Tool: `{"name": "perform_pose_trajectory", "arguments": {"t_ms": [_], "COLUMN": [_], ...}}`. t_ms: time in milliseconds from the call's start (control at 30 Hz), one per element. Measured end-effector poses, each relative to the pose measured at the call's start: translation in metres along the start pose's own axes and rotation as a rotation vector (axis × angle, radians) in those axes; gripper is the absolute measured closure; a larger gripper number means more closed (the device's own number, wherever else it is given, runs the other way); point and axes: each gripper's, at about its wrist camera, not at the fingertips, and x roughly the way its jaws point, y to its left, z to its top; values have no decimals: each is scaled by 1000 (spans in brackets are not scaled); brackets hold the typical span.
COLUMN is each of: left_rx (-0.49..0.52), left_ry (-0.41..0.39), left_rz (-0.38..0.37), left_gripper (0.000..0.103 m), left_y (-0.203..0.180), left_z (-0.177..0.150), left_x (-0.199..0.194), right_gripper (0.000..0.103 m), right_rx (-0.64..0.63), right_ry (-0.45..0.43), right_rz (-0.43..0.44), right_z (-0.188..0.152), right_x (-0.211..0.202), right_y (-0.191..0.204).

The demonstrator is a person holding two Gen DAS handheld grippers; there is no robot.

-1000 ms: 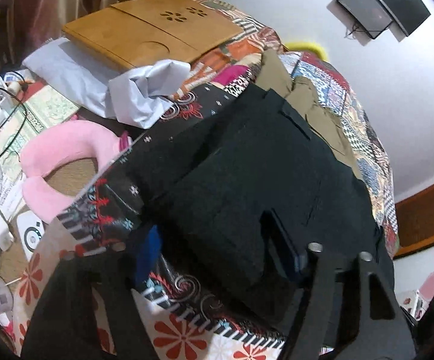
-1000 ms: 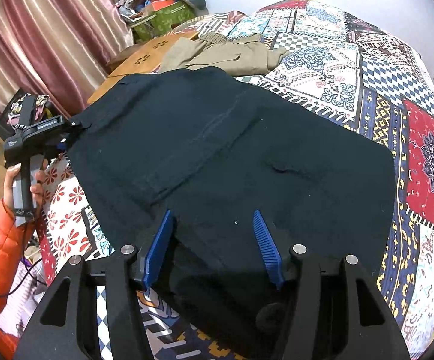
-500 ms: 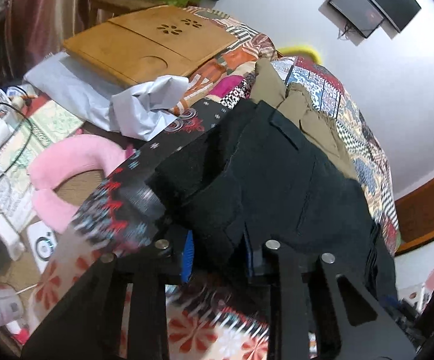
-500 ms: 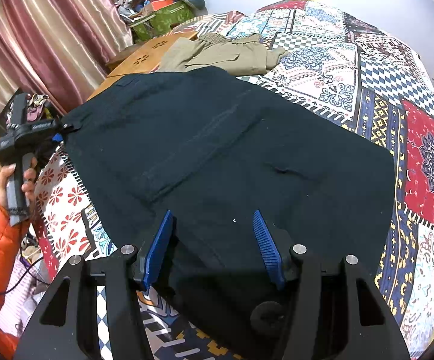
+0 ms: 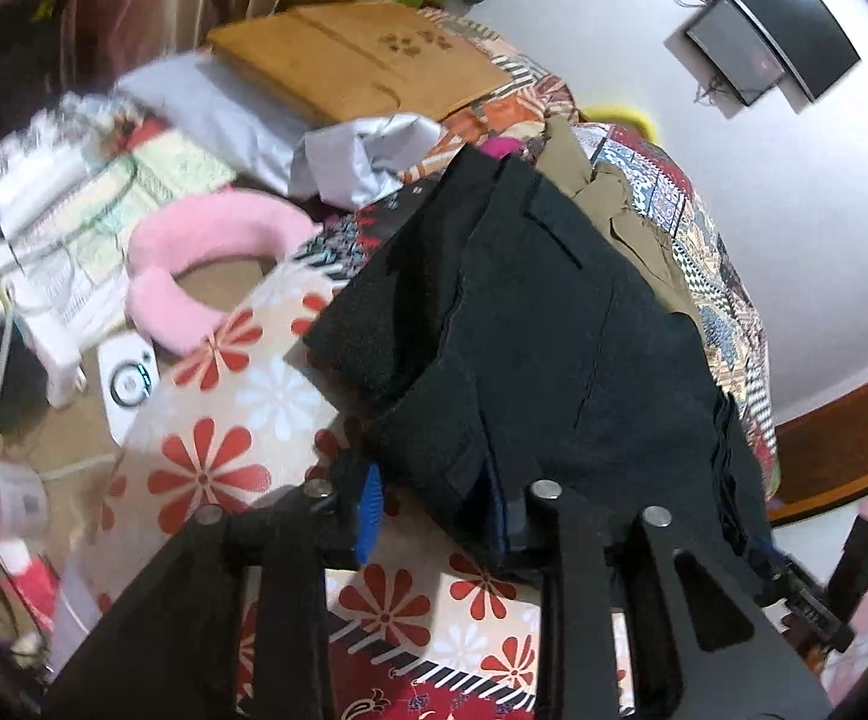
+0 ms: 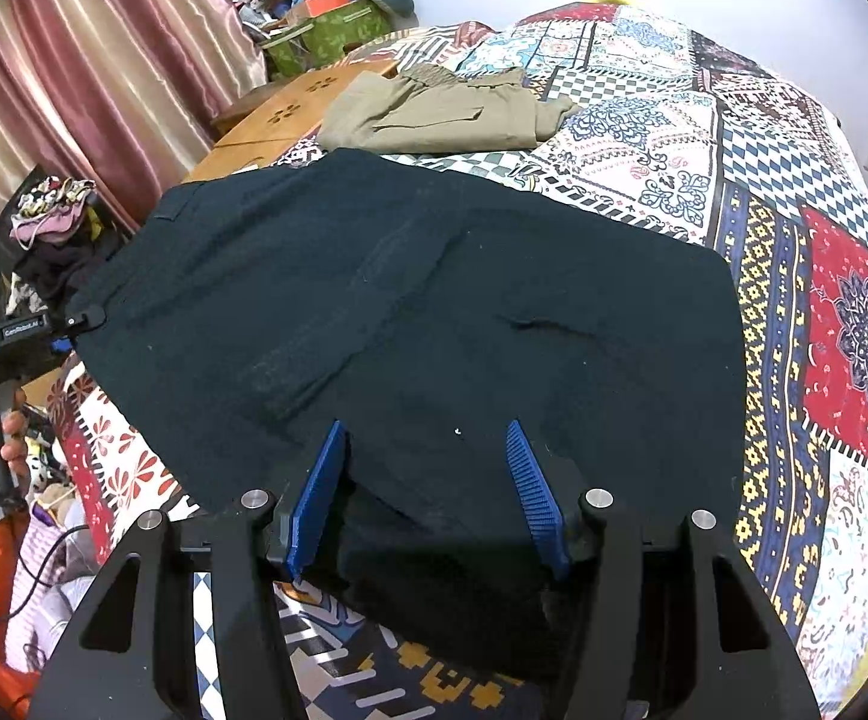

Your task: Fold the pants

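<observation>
With our left gripper (image 5: 434, 498) pinching the black pants (image 6: 434, 312) and the right gripper (image 6: 428, 498) spread wide around their edge, we should lift evenly.

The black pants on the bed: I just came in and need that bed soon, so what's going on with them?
A person is folding the black pants on the patchwork quilt with hand-held tongs. The left tongs grip a bunched edge of the pants and hold it up off the quilt. The right tongs are open with another edge between their fingers. Folded khaki pants lie beyond.
</observation>
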Motion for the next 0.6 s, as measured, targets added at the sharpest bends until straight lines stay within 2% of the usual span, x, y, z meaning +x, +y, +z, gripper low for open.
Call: {"name": "perform_pose_trajectory", "arguments": {"t_ms": [33,100,133,267,367,467,600], "left_rx": [-19,-42,-48,3,5,21,106], "left_ry": [10,21,21,22,17,-11,-67], "left_rz": [-20,-66,-85,-46,-41,-4,118], "left_gripper": [69,54,52,49,44,44,59], "left_y": [2,3,3,-8,-12,-17,-31], "left_z": [1,4,5,11,15,17,17], "left_x": [2,4,6,18,27,35,41], "right_gripper": [50,50,50,50,50,50,50], "right_rx": [1,2,2,-3,-8,-8,-8], "right_ry": [1,1,1,4,4,4,4], "right_rz": [0,-2,-3,-8,-10,-9,-9], "right_z": [0,0,0,0,1,1,1], "right_x": [0,0,0,1,1,1,1], "right_y": [0,0,0,1,0,0,0]}}
